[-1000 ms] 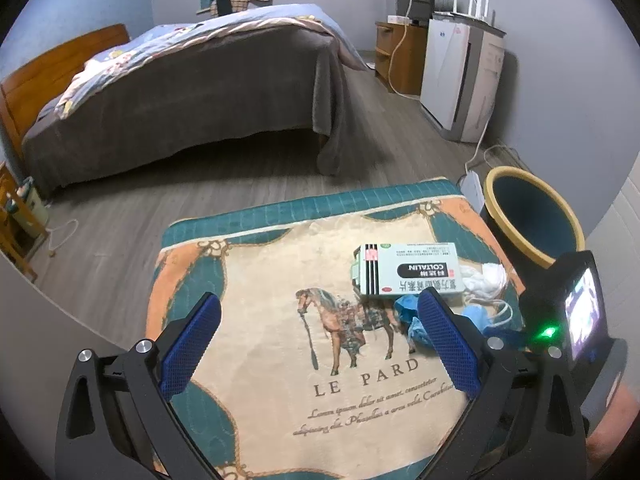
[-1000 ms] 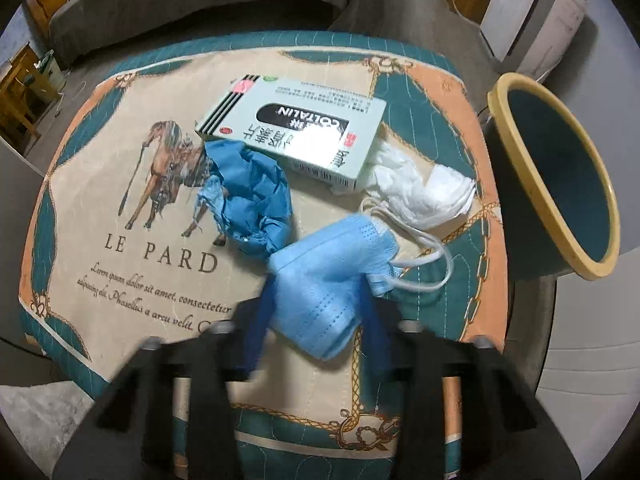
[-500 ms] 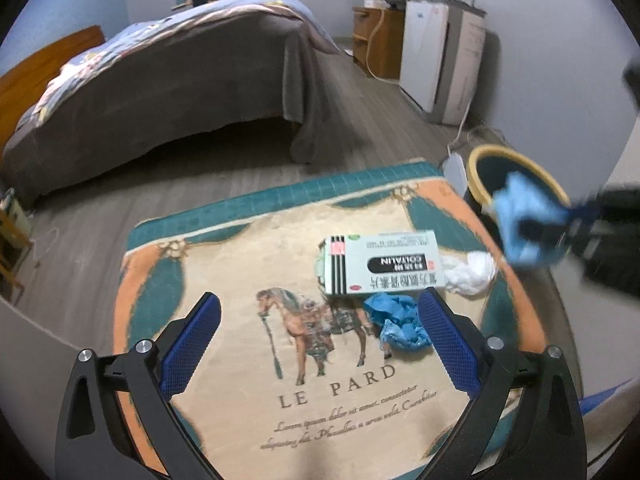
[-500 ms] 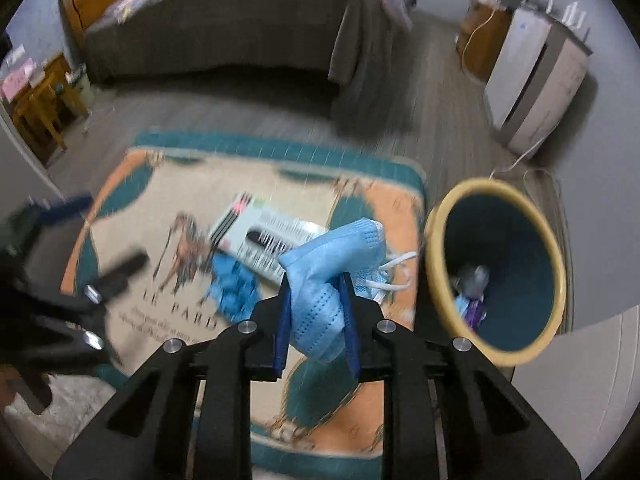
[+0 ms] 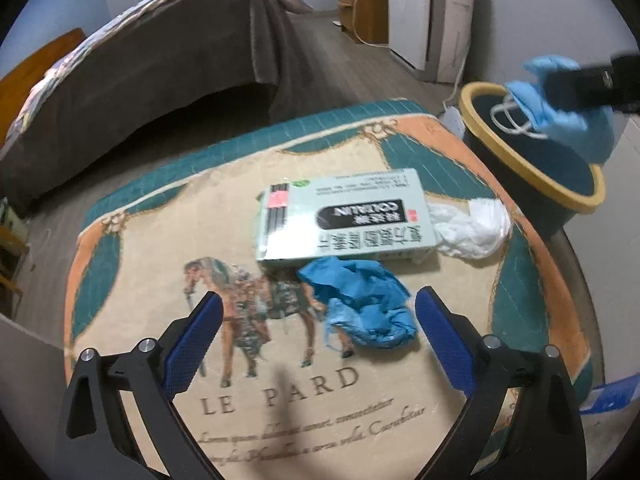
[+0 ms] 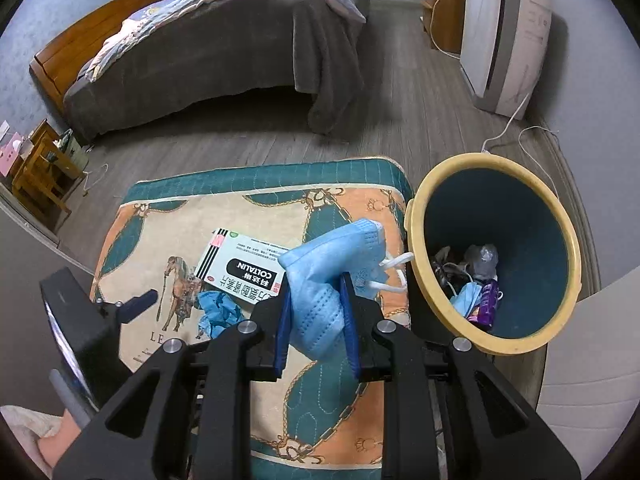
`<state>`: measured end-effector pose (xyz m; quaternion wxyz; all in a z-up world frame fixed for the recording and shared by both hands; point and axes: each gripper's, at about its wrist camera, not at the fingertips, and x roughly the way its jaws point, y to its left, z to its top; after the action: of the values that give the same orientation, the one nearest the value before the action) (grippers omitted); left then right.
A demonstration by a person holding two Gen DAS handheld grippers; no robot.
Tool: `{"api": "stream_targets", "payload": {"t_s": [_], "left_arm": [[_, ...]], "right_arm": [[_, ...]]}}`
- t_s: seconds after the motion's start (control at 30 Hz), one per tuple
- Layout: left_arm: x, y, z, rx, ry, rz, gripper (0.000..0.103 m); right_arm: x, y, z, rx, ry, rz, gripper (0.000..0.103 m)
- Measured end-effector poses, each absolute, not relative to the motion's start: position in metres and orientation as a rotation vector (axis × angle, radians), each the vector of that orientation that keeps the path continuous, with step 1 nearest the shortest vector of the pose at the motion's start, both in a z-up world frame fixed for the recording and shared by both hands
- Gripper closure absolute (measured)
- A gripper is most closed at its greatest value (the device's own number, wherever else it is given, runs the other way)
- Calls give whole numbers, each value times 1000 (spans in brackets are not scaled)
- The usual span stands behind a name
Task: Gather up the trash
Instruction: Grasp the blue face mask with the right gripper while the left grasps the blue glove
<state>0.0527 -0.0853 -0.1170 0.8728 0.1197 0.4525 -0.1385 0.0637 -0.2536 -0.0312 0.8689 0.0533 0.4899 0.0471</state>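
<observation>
Trash, four loose pieces, one already lifted.

Face mask (image 6: 320, 280): pale blue, pleated, white ear loops dangling. Pinched between the pads of the right tongs (image 6: 316, 332), whose jaws have just been closing on it; carried in the air just beside the rim of the bin, above the right edge of the worktop. From the left wrist view the mask (image 5: 560, 108) shows in front of the bin's mouth.

Medicine box (image 5: 344, 220): pale green carton, black label, lying flat near the middle of the worktop.

Crumpled blue glove (image 5: 360, 308): lying on the worktop, touching the near edge of the box.

White tissue (image 5: 472, 228): wadded, against the right end of the box, near the worktop's right edge.

Bin (image 6: 416, 216): teal bucket with yellow rim, standing on the floor just beside the worktop's right side. Contents seen from the right wrist view: another blue mask, a purple wrapper, a clear plastic scrap, some dark items too small to tell.

Left tongs (image 5: 316, 340): spread wide, empty, hovering above the worktop with the glove between the blue pads but not touched.

Worktop (image 5: 140, 264): covered by a cloth in teal, orange and cream with a horse print and lettering.

Surroundings: bed (image 6: 208, 52) with grey cover, wooden floor, white appliance (image 6: 504, 40) by the wall.
</observation>
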Motion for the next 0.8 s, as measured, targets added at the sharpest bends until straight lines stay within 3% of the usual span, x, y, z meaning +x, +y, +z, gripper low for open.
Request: {"api": "stream_targets", "payload": {"t_s": [0.07, 0.43, 0.53, 0.63, 0.8], "left_arm": [[53, -90, -120, 253, 948, -294, 9], [60, -102, -132, 269, 991, -330, 36], [60, -106, -134, 267, 1007, -351, 50], [59, -108, -133, 267, 1007, -371, 74], [53, -102, -102, 189, 886, -399, 77]], "right_arm": [[65, -255, -32, 106, 1023, 97, 81], [71, -267, -41, 112, 1044, 87, 81], [70, -268, -41, 111, 1045, 86, 81], [70, -269, -41, 112, 1043, 81, 81], [69, -274, -36, 123, 1024, 68, 81]]}}
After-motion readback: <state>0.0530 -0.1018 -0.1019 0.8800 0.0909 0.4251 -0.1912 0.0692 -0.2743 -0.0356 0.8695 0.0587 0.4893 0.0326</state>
